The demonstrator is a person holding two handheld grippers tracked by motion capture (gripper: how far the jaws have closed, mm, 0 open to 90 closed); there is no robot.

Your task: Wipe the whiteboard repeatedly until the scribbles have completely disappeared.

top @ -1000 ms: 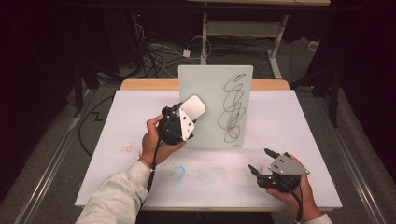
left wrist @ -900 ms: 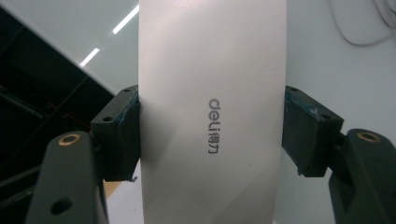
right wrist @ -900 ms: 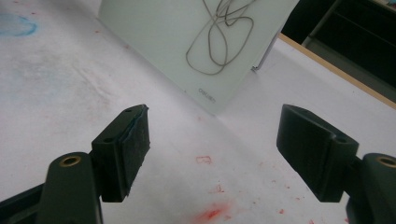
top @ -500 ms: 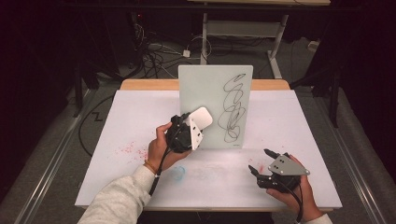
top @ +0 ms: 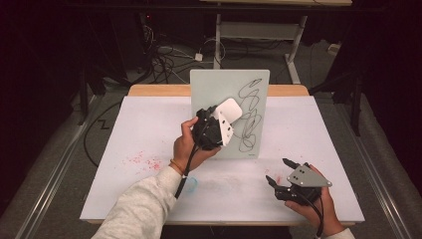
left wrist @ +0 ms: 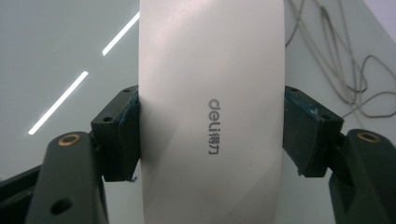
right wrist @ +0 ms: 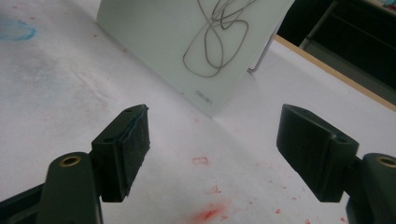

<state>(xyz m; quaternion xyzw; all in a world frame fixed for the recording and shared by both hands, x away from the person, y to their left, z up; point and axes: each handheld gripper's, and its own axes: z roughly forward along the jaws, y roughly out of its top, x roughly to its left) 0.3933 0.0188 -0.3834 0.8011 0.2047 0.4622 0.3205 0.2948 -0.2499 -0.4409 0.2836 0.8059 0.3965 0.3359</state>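
A pale glass drawing board (top: 219, 84) stands upright at the back middle of the table, with a dark scribble (top: 249, 114) on its right half. My left gripper (top: 219, 127) is raised in front of the board, shut on a white eraser (top: 230, 113) whose edge lies just left of the scribble. In the left gripper view the eraser (left wrist: 211, 112), printed "deli", sits clamped between both jaws, with the board (left wrist: 60, 42) close behind. My right gripper (top: 277, 170) rests low at the front right, open, with nothing between its jaws; its own view shows the gripper (right wrist: 215, 149) facing the board (right wrist: 154, 32).
The white tabletop (top: 149, 119) carries red marker specks (top: 142, 160) at the left and a blue smudge (top: 191, 183) near the front. More red specks (right wrist: 205, 214) lie under the right gripper. Cables and a desk frame sit on the floor beyond the table.
My left gripper has carried the eraser rightward across the board toward the scribble. The right gripper has stayed where it was.
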